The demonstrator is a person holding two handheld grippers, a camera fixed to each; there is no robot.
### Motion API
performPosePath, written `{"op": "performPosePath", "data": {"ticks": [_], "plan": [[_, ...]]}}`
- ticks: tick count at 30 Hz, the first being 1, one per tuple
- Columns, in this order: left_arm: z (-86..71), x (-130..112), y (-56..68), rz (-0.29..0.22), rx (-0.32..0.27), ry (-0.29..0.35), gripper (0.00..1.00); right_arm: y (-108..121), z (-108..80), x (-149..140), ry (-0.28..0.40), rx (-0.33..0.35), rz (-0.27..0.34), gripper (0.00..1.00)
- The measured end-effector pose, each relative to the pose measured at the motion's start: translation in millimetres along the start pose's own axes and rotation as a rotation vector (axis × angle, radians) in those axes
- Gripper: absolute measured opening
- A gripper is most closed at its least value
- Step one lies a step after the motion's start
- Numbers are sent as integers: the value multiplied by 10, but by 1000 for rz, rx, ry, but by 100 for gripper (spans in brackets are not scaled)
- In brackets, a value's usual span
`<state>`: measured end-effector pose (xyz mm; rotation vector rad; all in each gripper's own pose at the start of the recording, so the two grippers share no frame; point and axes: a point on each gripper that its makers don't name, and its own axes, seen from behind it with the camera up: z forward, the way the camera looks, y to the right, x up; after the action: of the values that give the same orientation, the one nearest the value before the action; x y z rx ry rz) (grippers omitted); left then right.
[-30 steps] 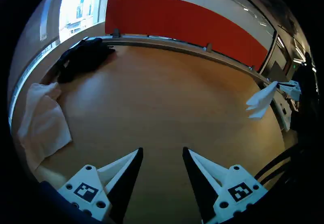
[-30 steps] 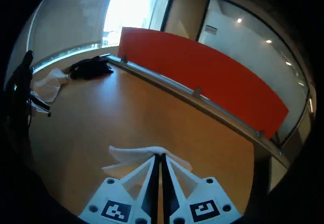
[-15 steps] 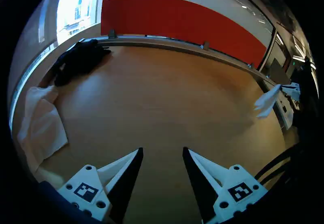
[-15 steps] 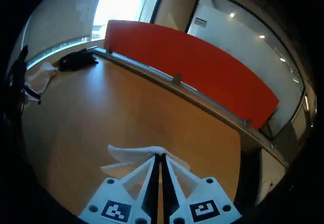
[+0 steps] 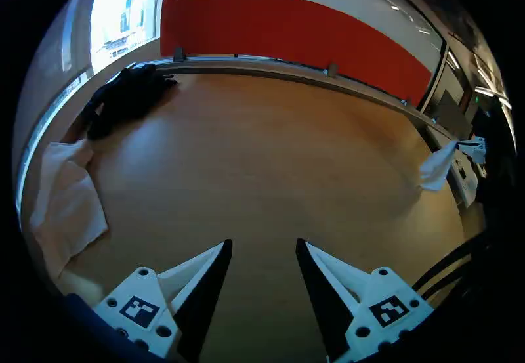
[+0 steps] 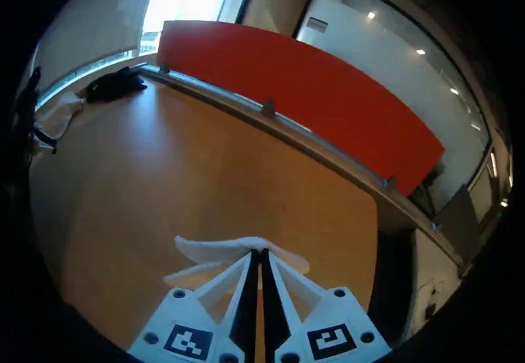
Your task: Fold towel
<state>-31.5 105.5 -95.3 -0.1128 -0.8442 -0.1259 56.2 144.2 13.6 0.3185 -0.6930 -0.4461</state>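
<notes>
In the right gripper view my right gripper (image 6: 260,253) is shut on a white towel (image 6: 223,249), whose cloth fans out to both sides of the fingertips above the wooden table (image 6: 164,186). In the left gripper view my left gripper (image 5: 262,245) is open over the table (image 5: 262,166), with nothing between its fingers. Far to the right in that view the same towel (image 5: 436,168) hangs from the other gripper (image 5: 474,148) at the table's right end. A second white towel (image 5: 62,202) lies crumpled on the table at the left.
A black garment (image 5: 125,94) lies at the table's far left corner, near the window. A red divider panel (image 5: 289,31) runs along the table's far edge. The white towel pile (image 6: 59,115) and black garment (image 6: 111,84) sit far off left in the right gripper view.
The right gripper has swung further right with its towel, which now sits lower and nearer the table's right end in the left gripper view. The left gripper has barely moved.
</notes>
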Motion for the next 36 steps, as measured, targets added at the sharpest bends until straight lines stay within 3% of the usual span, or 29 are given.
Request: {"op": "performPosePath", "data": {"ticks": [11,26,36], "plan": [[18,0,105,15,-6,-3,71,49,-81,-405,-48,-11,19,3],[38,-23,138,30,-5,-15,71,95,-201,-1554,-211,-61,159,3],[31,-50,144,32,-1,-17,71,68,-230,-2086,-324,-82,181,3]]}}
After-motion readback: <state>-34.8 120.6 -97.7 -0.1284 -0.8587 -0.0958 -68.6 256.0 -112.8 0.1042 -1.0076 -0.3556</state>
